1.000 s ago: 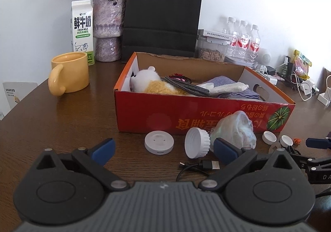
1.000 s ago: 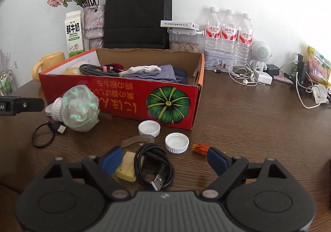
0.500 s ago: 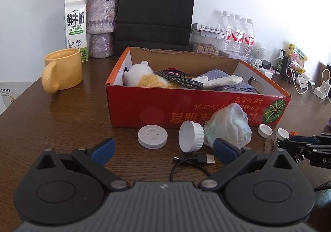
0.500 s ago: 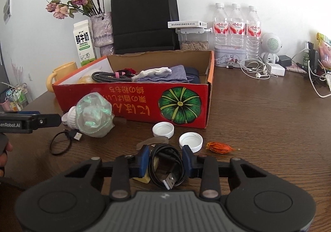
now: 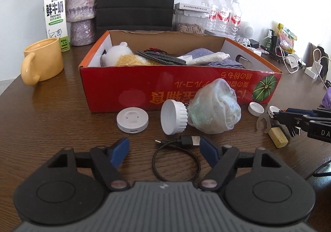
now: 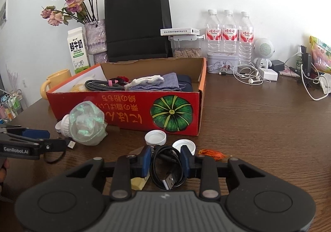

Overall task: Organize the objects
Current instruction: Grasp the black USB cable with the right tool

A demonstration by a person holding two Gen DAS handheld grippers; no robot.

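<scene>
My left gripper (image 5: 164, 150) hovers low over a short black USB cable loop (image 5: 175, 161). Its jaws are closing with the loop between them, and the pads are not touching it. My right gripper (image 6: 165, 159) is shut on a coiled black USB cable (image 6: 167, 170), its blue pads pressing both sides of the coil. A red cardboard box (image 5: 186, 87) holding a plush toy, cables and cloths stands just beyond both. In front of it lie a white disc (image 5: 132, 120), a white lid (image 5: 173, 117) and a crumpled plastic bag (image 5: 215, 112).
Two white bottle caps (image 6: 155, 136), an orange dried flower (image 6: 211, 152) and a yellow block (image 5: 278, 138) lie near the right gripper. A yellow mug (image 5: 41, 62), milk carton (image 5: 55, 16), vase, black paper bag (image 6: 138, 25), water bottles (image 6: 227, 33) and chargers line the table's back.
The right jaws closed on the coiled cable and stay there. The left jaws have narrowed around the short cable loop, and the left view now sits closer to it.
</scene>
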